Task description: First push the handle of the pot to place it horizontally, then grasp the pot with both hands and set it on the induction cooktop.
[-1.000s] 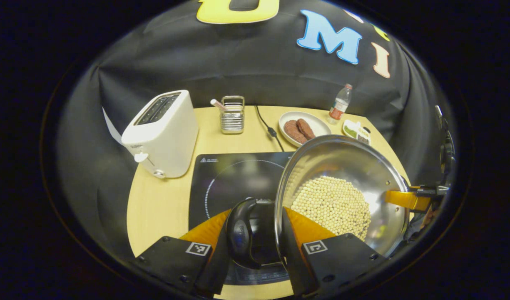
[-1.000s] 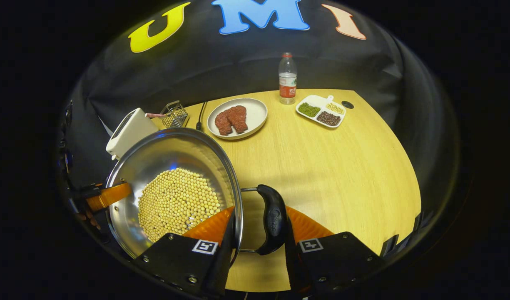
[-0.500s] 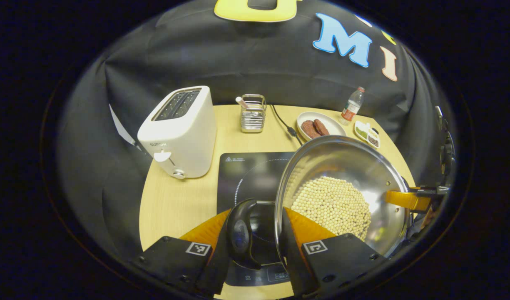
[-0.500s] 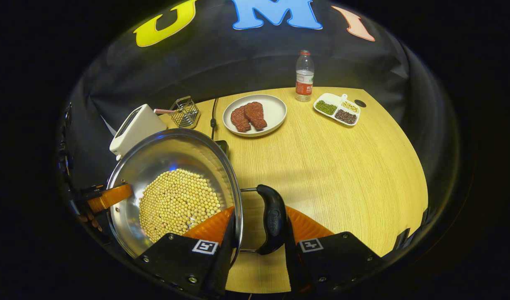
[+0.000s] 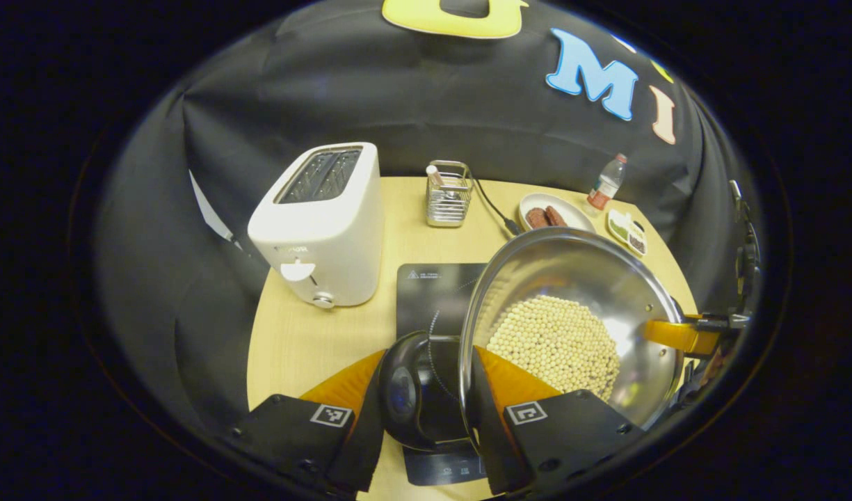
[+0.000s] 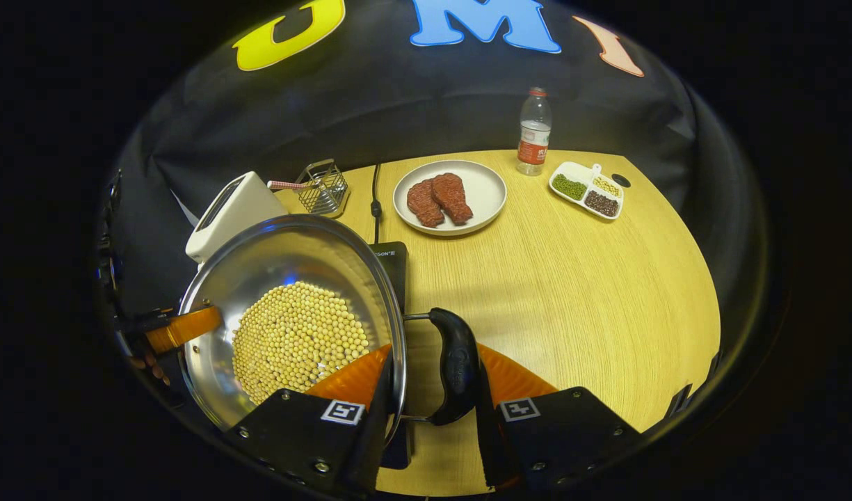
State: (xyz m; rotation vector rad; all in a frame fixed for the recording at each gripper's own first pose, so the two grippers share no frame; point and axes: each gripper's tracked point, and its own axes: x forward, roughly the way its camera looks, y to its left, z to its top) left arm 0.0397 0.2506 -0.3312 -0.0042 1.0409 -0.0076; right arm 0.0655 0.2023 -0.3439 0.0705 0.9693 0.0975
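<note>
A steel pot (image 5: 572,275) holding soybeans (image 5: 554,341) hangs over the black induction cooktop (image 5: 432,292). My left gripper (image 5: 426,417) is shut on the pot's black side handle (image 5: 403,390) and rim. My right gripper (image 6: 432,410) is shut on the opposite black handle (image 6: 457,365) and rim of the pot (image 6: 286,257). In the left gripper view the right gripper (image 5: 679,335) shows across the pot. In the right gripper view the left gripper (image 6: 182,327) shows at the pot's far side. A corner of the cooktop (image 6: 392,261) pokes out from behind the pot.
A white toaster (image 5: 321,229) stands left of the cooktop, a wire basket (image 5: 448,195) behind it. A plate of meat (image 6: 448,198), a bottle (image 6: 533,136) and a divided dish (image 6: 587,191) sit at the back of the wooden table (image 6: 572,292). A cable (image 6: 375,195) runs to the cooktop.
Both grippers have carried the pot leftwards across the table and over the cooktop. The grip on both handles is unchanged.
</note>
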